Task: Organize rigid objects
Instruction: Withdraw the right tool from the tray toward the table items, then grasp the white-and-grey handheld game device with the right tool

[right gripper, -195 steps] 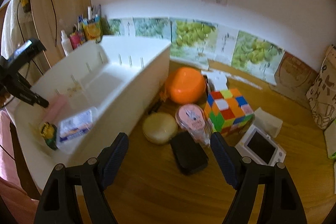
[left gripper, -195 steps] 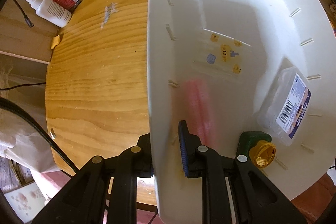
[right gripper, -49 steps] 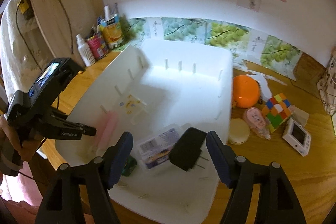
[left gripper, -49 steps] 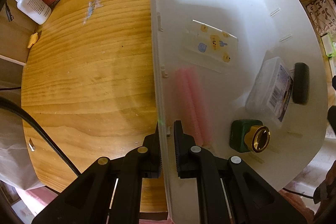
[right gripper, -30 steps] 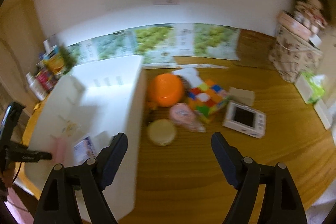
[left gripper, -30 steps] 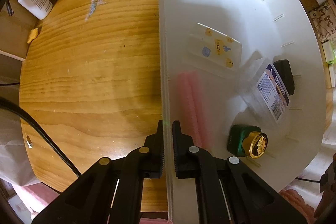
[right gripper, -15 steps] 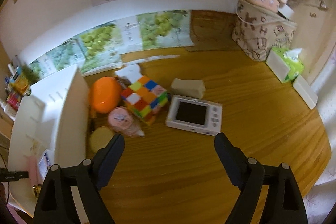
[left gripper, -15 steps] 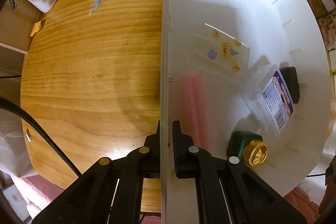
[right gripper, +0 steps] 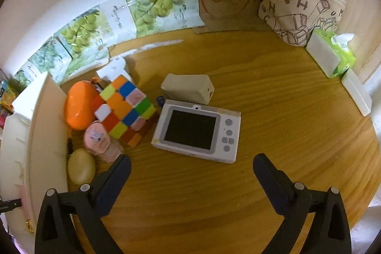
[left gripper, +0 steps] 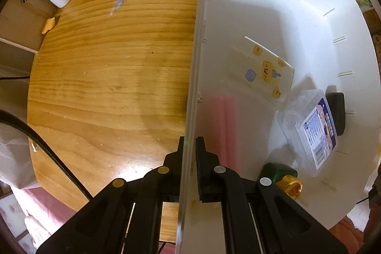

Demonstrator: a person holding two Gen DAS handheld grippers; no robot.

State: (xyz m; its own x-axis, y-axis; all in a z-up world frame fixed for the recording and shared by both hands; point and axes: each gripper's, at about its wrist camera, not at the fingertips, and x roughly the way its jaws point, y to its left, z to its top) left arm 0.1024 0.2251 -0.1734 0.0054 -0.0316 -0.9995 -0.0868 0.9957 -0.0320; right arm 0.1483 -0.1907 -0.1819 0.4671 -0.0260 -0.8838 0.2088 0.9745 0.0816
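A: Two grippers, two jobs. The left gripper point(left gripper: 189, 146) has its fingers clamped on the thin side wall of the white bin point(left gripper: 273, 4), one finger outside and one inside, pointing straight down at it.

B: What's already in the bin?

A: A clear lidded box point(left gripper: 309, 130), a black block point(left gripper: 336, 108), a green bottle with a gold cap point(left gripper: 283, 176), a pink tube point(left gripper: 223, 125) and a small patterned tray point(left gripper: 264, 68).

B: And the right gripper point(right gripper: 191, 166)?

A: Its fingers are opening, almost fully apart, with nothing between them. It hangs above the counter point(right gripper: 273, 97), tilted down at the loose things beside the bin.

B: Which one is it lined up on?

A: My guess is the white toy camera point(right gripper: 196, 132). It lies flat, screen up, just beyond the fingers and centred in the gap. Its long axis runs left to right, roughly across the line between the fingertips, so the fingers may need a turn to close over its short sides.

B: Neighbours?

A: The colour cube point(right gripper: 125, 110) sits close on its left, a beige box point(right gripper: 188, 88) just behind. The right hand is the nearer one; the left is busy with the bin.
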